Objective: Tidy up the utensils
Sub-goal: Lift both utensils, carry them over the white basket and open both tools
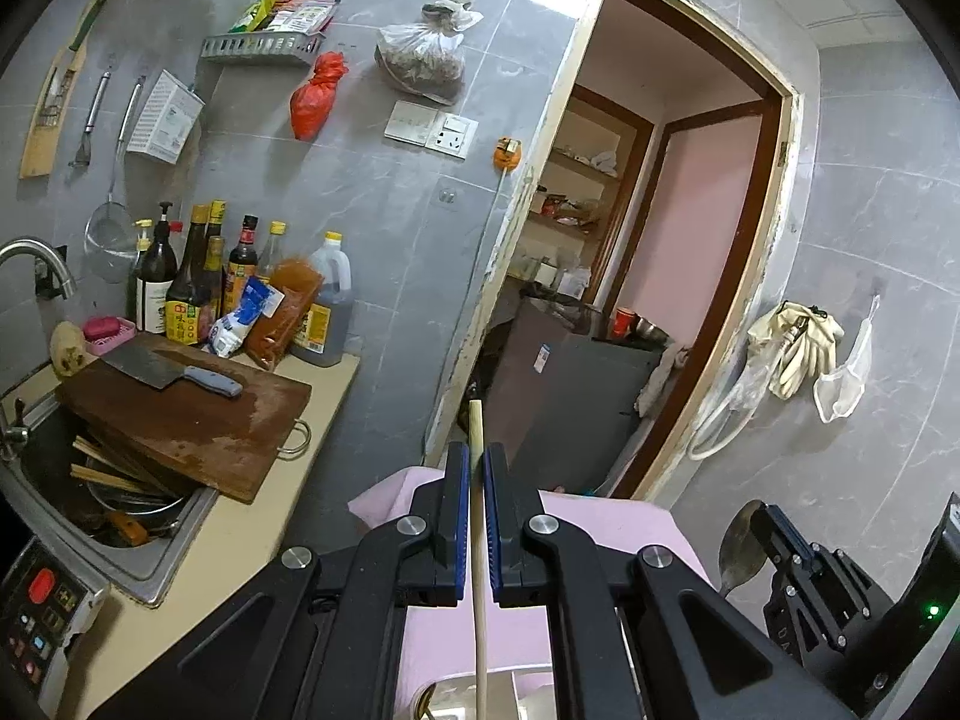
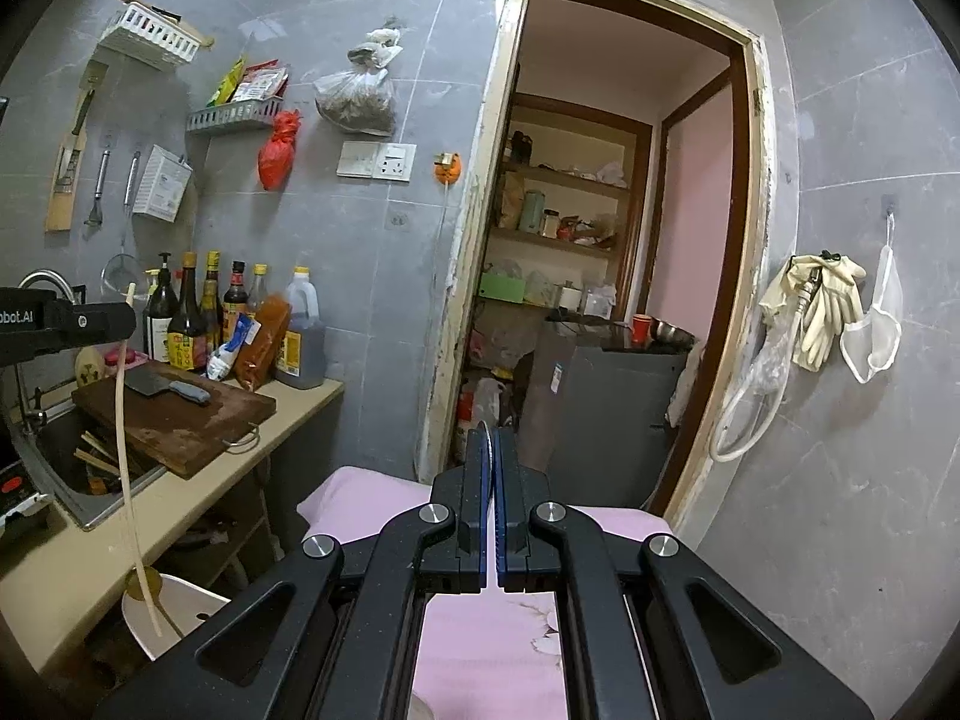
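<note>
Utensils in transit: a long pale wooden stick [image 1: 478, 546], apparently the handle of a ladle or spoon, is pinched between the narrow blue-padded jaws of the left gripper [image 1: 478, 516], its bowl end out of view below. The right gripper [image 2: 493, 498], jaws likewise nearly closed, clamps a metal spoon [image 1: 741, 546] edge-on; the spoon's bowl shows in the left wrist view. Both tools are held in the air above a pink cloth-covered surface [image 2: 360, 504], pointing toward an open doorway [image 2: 630, 240]. Judged step: carrying, with no placement yet made. The next move calls for choosing a holder and lowering each handle without the long stick striking anything.

Containers: a steel sink [image 1: 120, 546] holds wooden chopsticks and dishes, half covered by a dark wooden chopping board [image 1: 192, 420] bearing a cleaver [image 1: 174, 369]. A white slotted wall basket [image 2: 150, 39] holds what look like stick handles; a grey wall rack [image 2: 234, 114] holds packets.
</note>
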### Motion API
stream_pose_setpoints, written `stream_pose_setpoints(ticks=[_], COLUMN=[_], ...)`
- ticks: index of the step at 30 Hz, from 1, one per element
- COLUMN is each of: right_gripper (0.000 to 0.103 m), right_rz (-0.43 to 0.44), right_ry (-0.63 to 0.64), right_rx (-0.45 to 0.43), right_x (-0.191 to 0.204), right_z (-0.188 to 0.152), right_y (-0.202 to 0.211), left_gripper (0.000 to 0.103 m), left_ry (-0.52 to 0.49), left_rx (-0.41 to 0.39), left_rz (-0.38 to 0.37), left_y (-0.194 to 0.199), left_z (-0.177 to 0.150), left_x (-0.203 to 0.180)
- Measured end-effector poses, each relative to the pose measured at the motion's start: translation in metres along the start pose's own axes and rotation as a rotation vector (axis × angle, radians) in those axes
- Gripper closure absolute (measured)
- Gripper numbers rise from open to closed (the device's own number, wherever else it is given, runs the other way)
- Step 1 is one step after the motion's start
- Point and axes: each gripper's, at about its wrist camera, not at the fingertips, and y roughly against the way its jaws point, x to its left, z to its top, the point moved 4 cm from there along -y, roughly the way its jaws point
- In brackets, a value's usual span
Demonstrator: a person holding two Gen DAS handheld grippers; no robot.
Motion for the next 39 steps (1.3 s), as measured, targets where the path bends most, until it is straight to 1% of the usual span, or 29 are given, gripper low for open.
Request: stream_pose_setpoints(ticks=[6, 9, 13, 17, 20, 23, 28, 29, 31, 33, 34, 35, 36, 37, 38, 39], right_gripper=[0.101, 0.101, 0.101, 0.101, 0.101, 0.100, 0.099, 0.097, 0.088, 0.071, 0.069, 0.068, 0.068, 0.067, 0.063, 0.058], right_rz=[-0.023, -0.029, -0.018, 0.020, 0.048, 0.069, 0.083, 0.086, 0.086, 0.085, 0.084, 0.081, 0.078, 0.076, 0.072, 0.068], right_ry=[0.009, 0.011, 0.010, 0.000, -0.023, -0.033, -0.054, -0.064, -0.080, -0.102, -0.113, -0.122, -0.128, -0.134, -0.141, -0.149], right_rx=[-0.005, 0.012, 0.037, 0.085, 0.110, 0.132, 0.158, 0.165, 0.166, 0.158, 0.152, 0.149, 0.147, 0.144, 0.141, 0.136], right_x=[0.000, 0.004, 0.008, 0.010, 0.008, 0.006, 0.002, 0.000, -0.004, -0.009, -0.011, -0.014, -0.017, -0.019, -0.023, -0.026], right_z=[-0.003, -0.011, -0.021, -0.033, -0.042, -0.049, -0.058, -0.060, -0.060, -0.059, -0.059, -0.058, -0.056, -0.055, -0.055, -0.053], right_y=[-0.005, -0.011, -0.013, -0.017, -0.014, -0.011, -0.008, -0.007, -0.004, 0.000, 0.004, 0.006, 0.008, 0.010, 0.013, 0.016], left_gripper=[0.098, 0.098, 0.098, 0.098, 0.098, 0.098, 0.098, 0.098, 0.097, 0.096, 0.093, 0.087, 0.083, 0.075, 0.067, 0.063], left_ry=[-0.031, -0.069, -0.091, -0.098, -0.104, -0.089, -0.097, -0.099, -0.102, -0.104, -0.106, -0.107, -0.106, -0.101, -0.094, -0.091], left_rx=[0.000, 0.000, 0.049, 0.097, 0.128, 0.164, 0.206, 0.213, 0.230, 0.236, 0.237, 0.238, 0.237, 0.232, 0.223, 0.217], left_rz=[0.001, 0.010, 0.017, 0.014, 0.012, 0.008, -0.001, -0.001, -0.008, -0.012, -0.014, -0.017, -0.022, -0.030, -0.037, -0.040], left_y=[-0.006, -0.009, -0.017, -0.020, -0.022, -0.021, -0.017, -0.017, -0.015, -0.013, -0.012, -0.011, -0.009, -0.007, -0.005, -0.003], left_z=[-0.006, -0.017, -0.037, -0.052, -0.060, -0.067, -0.073, -0.074, -0.074, -0.074, -0.074, -0.073, -0.073, -0.072, -0.071, -0.070], left_x=[-0.003, -0.005, -0.006, -0.006, -0.004, 0.001, 0.005, 0.006, 0.006, 0.005, 0.004, 0.004, 0.003, 0.002, 0.001, 0.000])
